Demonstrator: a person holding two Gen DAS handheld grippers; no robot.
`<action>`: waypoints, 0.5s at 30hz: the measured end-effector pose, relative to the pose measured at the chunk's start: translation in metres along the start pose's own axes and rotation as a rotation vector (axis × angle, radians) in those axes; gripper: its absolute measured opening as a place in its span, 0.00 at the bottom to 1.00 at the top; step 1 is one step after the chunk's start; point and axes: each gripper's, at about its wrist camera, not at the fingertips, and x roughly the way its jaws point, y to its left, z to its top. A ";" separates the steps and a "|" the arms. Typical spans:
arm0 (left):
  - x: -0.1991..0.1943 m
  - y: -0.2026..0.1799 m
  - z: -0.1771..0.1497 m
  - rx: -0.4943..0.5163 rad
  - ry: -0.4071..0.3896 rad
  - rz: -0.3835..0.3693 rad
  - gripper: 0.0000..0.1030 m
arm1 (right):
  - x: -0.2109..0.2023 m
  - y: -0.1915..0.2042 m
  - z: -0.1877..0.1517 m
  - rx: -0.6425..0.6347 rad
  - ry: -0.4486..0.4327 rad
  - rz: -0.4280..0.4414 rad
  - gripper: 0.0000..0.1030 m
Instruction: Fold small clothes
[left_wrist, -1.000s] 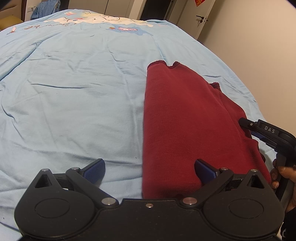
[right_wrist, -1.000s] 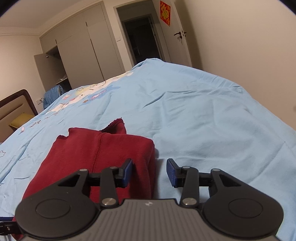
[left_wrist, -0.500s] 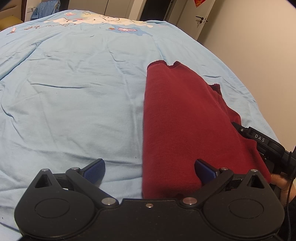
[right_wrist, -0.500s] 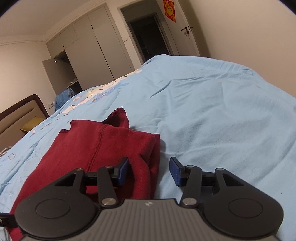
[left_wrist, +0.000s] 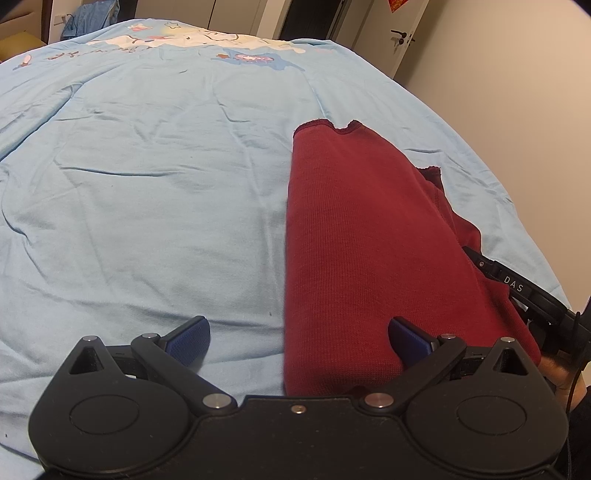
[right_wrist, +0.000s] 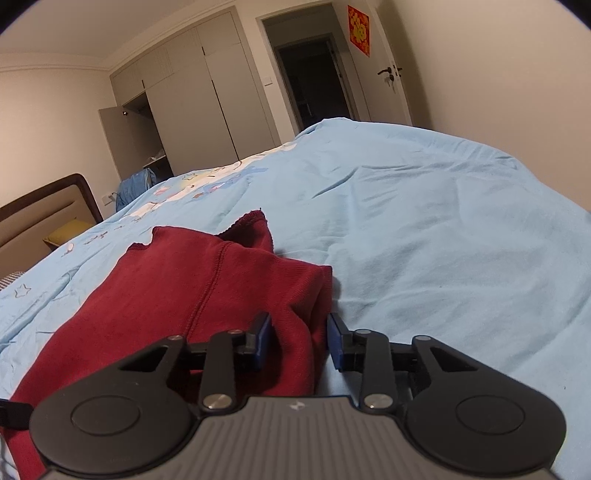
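A dark red knit garment (left_wrist: 365, 236) lies folded lengthwise on the light blue bedspread (left_wrist: 147, 184). My left gripper (left_wrist: 297, 338) is wide open at the garment's near end, its left fold edge between the jaws. The garment also shows in the right wrist view (right_wrist: 207, 291). My right gripper (right_wrist: 298, 345) is open, its jaws standing either side of the garment's raised right edge fold, not closed on it. The right gripper's body (left_wrist: 517, 288) shows in the left wrist view at the garment's right side.
The bedspread (right_wrist: 443, 229) covers the whole bed, with a cartoon print (left_wrist: 207, 40) at the far end. A wall (left_wrist: 517, 92) runs close along the bed's right side. Wardrobes (right_wrist: 192, 96), a doorway (right_wrist: 314, 81) and a headboard (right_wrist: 40, 214) stand beyond.
My right gripper has moved forward onto the garment's right edge, so the fold now sits between its jaws. The left gripper has stayed put and open.
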 end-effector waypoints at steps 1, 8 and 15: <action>0.000 0.000 0.000 0.001 0.000 -0.001 1.00 | 0.000 -0.001 0.000 0.001 -0.001 0.001 0.34; -0.009 0.000 0.022 0.013 -0.106 -0.020 0.99 | -0.001 0.000 -0.001 -0.010 -0.004 -0.007 0.33; 0.033 0.002 0.062 0.022 -0.026 -0.071 0.95 | 0.000 0.000 -0.002 -0.007 -0.004 -0.005 0.33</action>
